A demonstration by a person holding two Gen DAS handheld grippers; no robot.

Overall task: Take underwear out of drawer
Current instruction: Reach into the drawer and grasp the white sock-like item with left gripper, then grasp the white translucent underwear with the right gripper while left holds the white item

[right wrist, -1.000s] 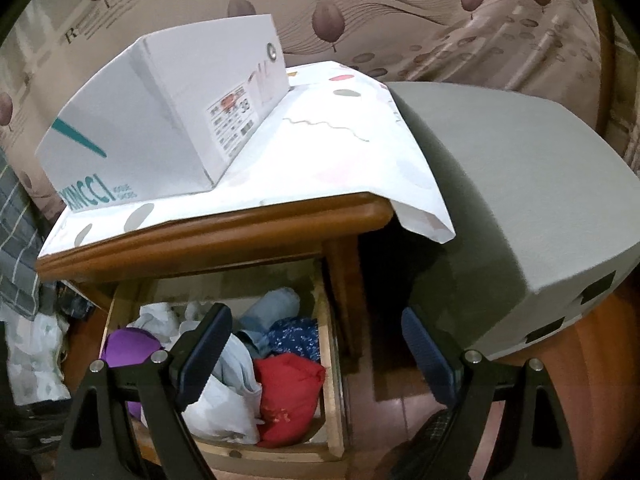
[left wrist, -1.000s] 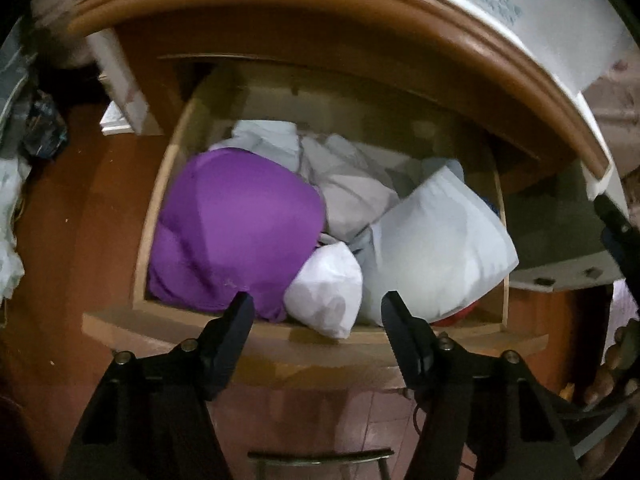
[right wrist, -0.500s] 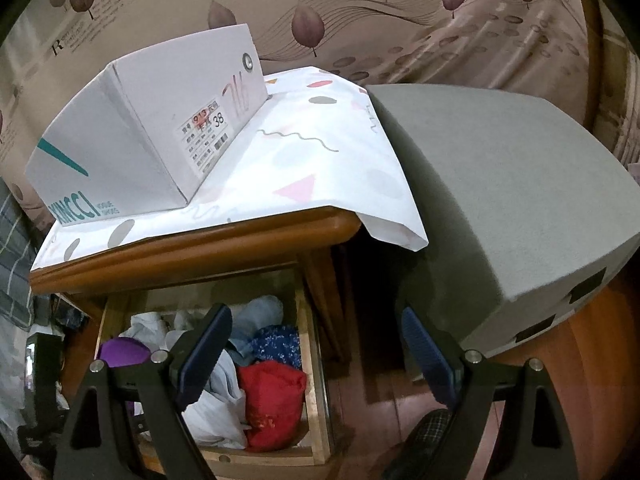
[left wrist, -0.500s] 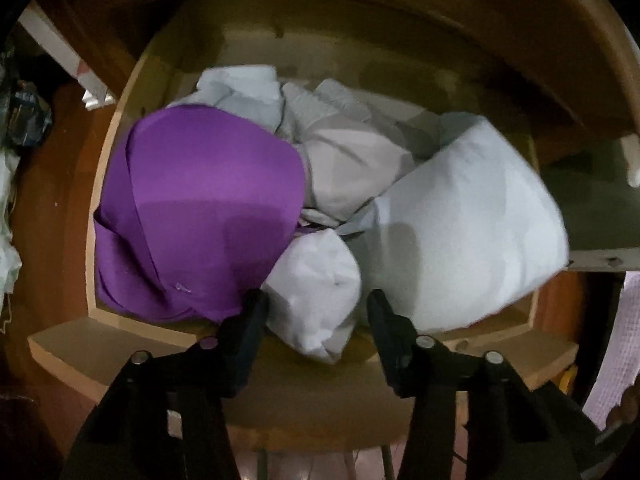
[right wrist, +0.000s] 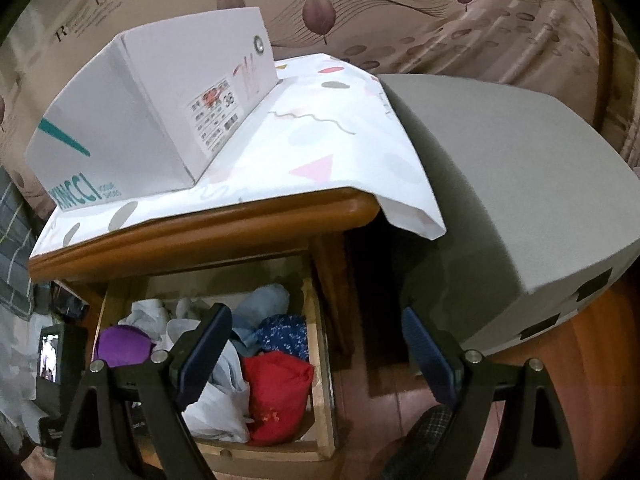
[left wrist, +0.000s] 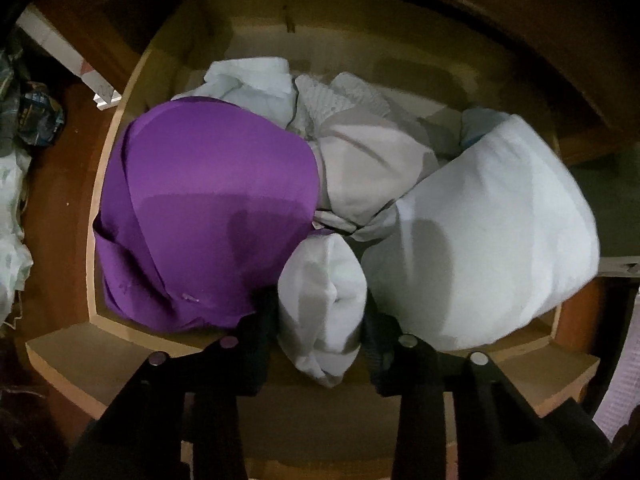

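The wooden drawer [left wrist: 60,354] stands pulled out, packed with folded clothes. A small white rolled piece of underwear [left wrist: 320,276] lies against the front wall, between a purple garment [left wrist: 212,208] and a big pale bundle [left wrist: 480,240]. My left gripper [left wrist: 320,314] points straight down over it. Its jaws are closing, with a fingertip [left wrist: 262,312] pressed into each side of the roll, which is pinched in. My right gripper [right wrist: 316,356] hangs open and empty in front of the drawer's right wall [right wrist: 320,380].
A grey-white garment [left wrist: 368,172] lies behind the roll. Red [right wrist: 276,392] and blue patterned [right wrist: 280,332] clothes fill the drawer's right side. A white shoe box [right wrist: 140,120] sits on the nightstand's top [right wrist: 200,236]. A grey mattress [right wrist: 500,200] stands to the right.
My left gripper sank into the drawer's front and its jaws narrowed from wide apart until they pinch the white roll. The right gripper stayed open in nearly the same place.
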